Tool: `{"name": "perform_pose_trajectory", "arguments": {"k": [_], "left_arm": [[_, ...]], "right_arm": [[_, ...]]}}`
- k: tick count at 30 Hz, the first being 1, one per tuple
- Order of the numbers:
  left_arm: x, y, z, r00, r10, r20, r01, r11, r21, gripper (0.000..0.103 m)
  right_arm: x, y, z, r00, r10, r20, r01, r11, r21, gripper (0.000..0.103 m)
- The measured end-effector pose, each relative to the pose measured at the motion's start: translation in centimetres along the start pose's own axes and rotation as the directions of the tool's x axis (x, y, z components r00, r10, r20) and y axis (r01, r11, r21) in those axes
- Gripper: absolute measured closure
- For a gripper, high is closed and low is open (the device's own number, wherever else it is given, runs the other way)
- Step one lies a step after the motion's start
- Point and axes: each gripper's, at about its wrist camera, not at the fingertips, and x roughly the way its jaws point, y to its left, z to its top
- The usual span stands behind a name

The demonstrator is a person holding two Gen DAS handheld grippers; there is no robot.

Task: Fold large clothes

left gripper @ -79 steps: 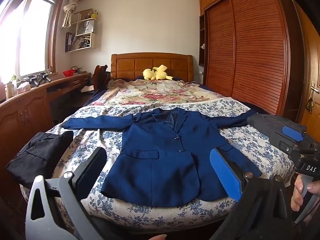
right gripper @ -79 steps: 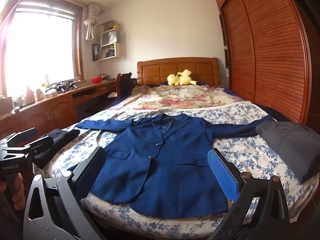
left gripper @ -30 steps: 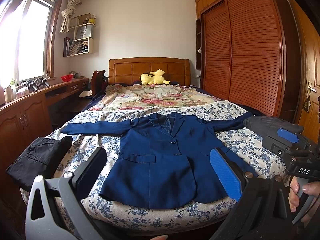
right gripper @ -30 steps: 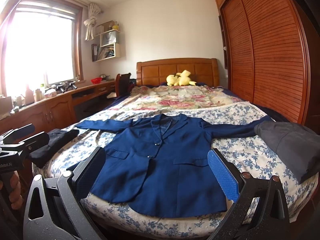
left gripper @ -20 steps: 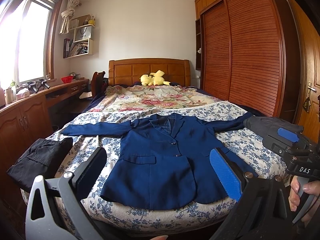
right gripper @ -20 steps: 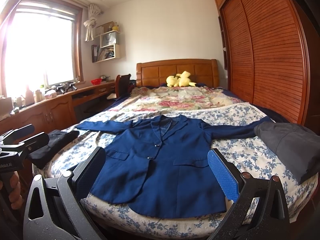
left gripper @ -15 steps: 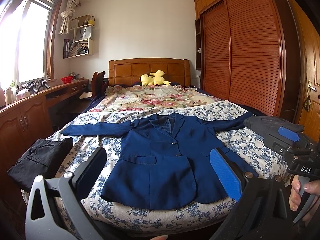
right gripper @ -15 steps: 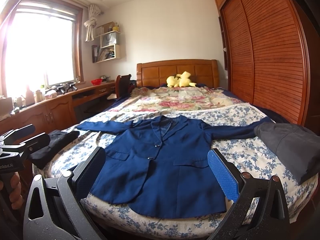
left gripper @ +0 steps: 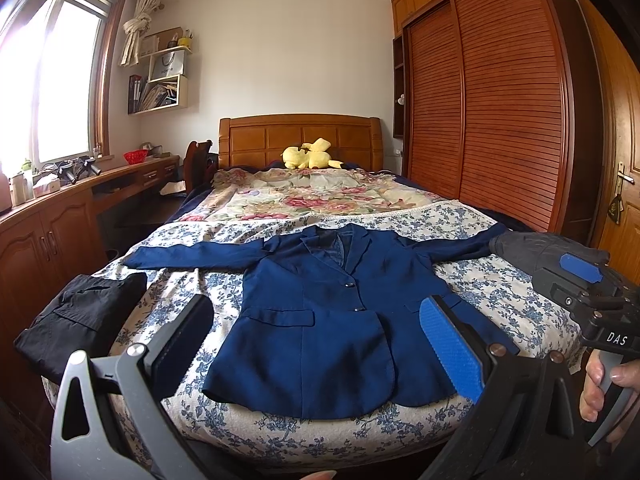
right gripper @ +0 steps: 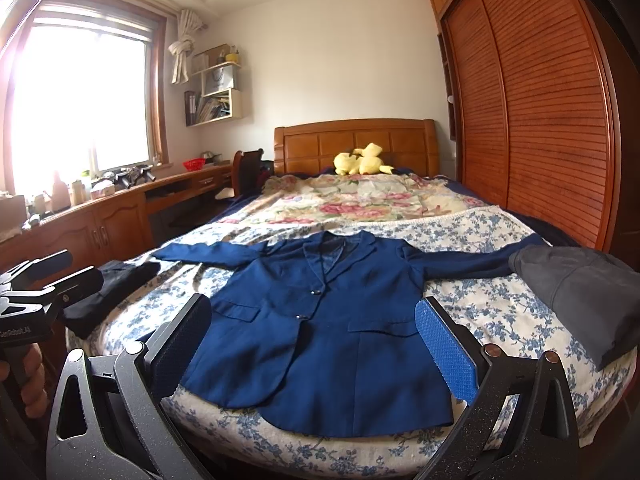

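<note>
Blue ribbed rubber pads on both tools, and both are spread wide with nothing between them. The left tool (left gripper: 316,340) and the right tool (right gripper: 312,344) hang off the near end of the bed, not touching any cloth.

Just past them lies the navy blue buttoned blazer (left gripper: 332,312), flat and face up on the blue-and-white floral bedspread (left gripper: 492,288). Its hem is at the near edge, collar pointing far, and both sleeves are stretched straight out left and right. The right sleeve's end disappears under a dark grey folded garment (right gripper: 576,292) at the right edge of the bed. A black folded garment (left gripper: 76,320) sits at the left edge, near the left sleeve but apart from it.

What's changed over the last couple of seconds: hardly anything. Both views have only drifted and levelled a little, and the blazer hasn't moved at all. So my read is that no fold has started, and this is just lining up.

I'd guess a sleeve gets brought in across the chest first. The right one looks trickier, since the grey pile may be sitting on its cuff.
</note>
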Motion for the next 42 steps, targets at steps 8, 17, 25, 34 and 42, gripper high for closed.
{"name": "perform_pose_trajectory", "arguments": {"k": [8, 17, 25, 34, 42], "left_arm": [[1.6, 0.9, -1.1, 0.999, 0.005, -0.038, -0.005, 1.000, -0.013, 0.000], [5.0, 2.6, -3.1, 0.993, 0.006, -0.115, -0.012, 0.999, -0.050, 0.000], [8.1, 4.0, -4.4, 0.986, 0.048, -0.159, -0.056, 0.998, -0.042, 0.000], [12.2, 6.4, -5.8, 0.975, 0.106, -0.197, -0.116, 0.992, -0.041, 0.000], [16.2, 8.3, -6.4, 0.953, 0.164, -0.255, -0.175, 0.984, -0.019, 0.000]], "right_arm": [[0.4, 0.0, 0.0, 1.000, 0.007, -0.017, -0.006, 1.000, 0.002, 0.000], [2.9, 0.0, -0.8, 0.998, 0.027, -0.050, -0.026, 1.000, 0.007, 0.000], [6.5, 0.7, -1.6, 0.994, 0.066, -0.084, -0.067, 0.998, -0.008, 0.000], [12.7, 1.8, -2.4, 0.984, 0.123, -0.128, -0.131, 0.990, -0.053, 0.000], [19.5, 2.4, -1.6, 0.977, 0.161, -0.137, -0.172, 0.983, -0.071, 0.000]]}}
